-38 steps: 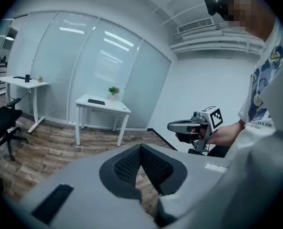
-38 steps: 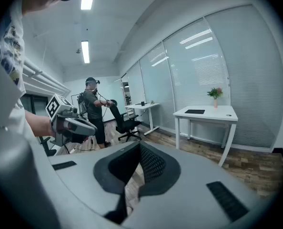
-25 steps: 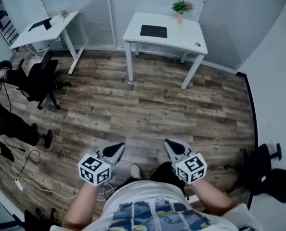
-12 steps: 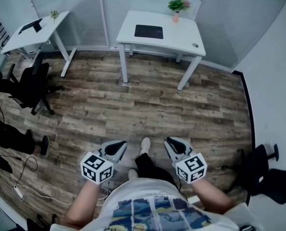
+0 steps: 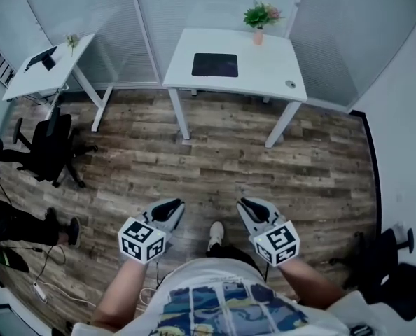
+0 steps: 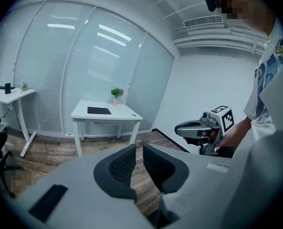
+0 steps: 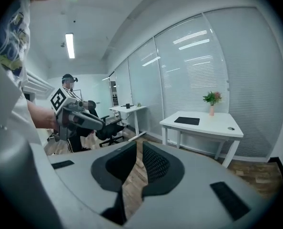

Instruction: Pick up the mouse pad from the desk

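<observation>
Both angled slightly downward and empty, left tool [image 5: 169, 206] is opening while right tool [image 5: 249, 206] sits ajar.

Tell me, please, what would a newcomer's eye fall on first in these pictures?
First, the two grippers low in the head view: the left gripper, whose jaws are opening with nothing between them, and the right gripper, its jaws slightly apart, empty too. Next, across the wooden floor, the white desk with the dark mouse pad lying flat on it and a small potted plant at its far edge.
</observation>
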`<state>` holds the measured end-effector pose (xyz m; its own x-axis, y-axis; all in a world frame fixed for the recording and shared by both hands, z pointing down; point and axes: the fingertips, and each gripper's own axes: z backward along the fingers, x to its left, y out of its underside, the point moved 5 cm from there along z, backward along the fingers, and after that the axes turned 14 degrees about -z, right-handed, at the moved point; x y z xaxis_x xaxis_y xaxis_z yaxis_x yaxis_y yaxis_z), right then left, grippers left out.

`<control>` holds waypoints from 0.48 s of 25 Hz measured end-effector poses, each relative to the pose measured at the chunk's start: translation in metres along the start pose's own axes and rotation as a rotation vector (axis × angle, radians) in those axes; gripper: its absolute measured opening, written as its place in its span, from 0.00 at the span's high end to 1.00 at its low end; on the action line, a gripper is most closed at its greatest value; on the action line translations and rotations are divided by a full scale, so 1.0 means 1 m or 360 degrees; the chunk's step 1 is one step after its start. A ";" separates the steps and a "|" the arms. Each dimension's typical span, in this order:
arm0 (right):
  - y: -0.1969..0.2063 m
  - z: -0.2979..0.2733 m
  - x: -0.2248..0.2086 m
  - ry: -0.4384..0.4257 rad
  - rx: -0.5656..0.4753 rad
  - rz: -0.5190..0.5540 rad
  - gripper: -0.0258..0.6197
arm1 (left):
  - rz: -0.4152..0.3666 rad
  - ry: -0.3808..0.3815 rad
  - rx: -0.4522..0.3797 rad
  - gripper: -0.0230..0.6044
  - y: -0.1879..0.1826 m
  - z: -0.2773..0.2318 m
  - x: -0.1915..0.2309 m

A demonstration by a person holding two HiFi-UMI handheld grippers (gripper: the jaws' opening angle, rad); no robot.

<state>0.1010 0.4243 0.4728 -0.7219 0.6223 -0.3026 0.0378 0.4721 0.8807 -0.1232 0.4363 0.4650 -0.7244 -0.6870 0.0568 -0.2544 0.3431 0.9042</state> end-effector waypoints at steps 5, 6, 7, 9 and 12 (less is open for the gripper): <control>-0.017 -0.015 -0.049 0.0046 0.0011 -0.0075 0.90 | -0.0024 -0.0012 0.0041 0.86 -0.029 -0.051 0.027; -0.020 -0.015 -0.058 0.0073 0.0029 -0.0087 0.89 | -0.0025 -0.0008 0.0048 0.86 -0.033 -0.061 0.031; -0.021 -0.013 -0.066 0.0096 0.0031 -0.0085 0.89 | -0.0029 -0.0002 0.0060 0.84 -0.038 -0.070 0.034; -0.023 -0.009 -0.080 0.0135 0.0012 -0.0086 0.89 | -0.0050 0.0019 0.0087 0.84 -0.045 -0.089 0.040; -0.023 -0.005 -0.101 0.0198 -0.0007 -0.0126 0.89 | -0.0083 0.0057 0.0111 0.83 -0.054 -0.119 0.050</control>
<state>0.1695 0.3472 0.4847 -0.8028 0.5006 -0.3240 -0.0255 0.5141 0.8574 -0.0693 0.3069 0.4691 -0.6857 -0.7274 0.0265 -0.3363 0.3489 0.8747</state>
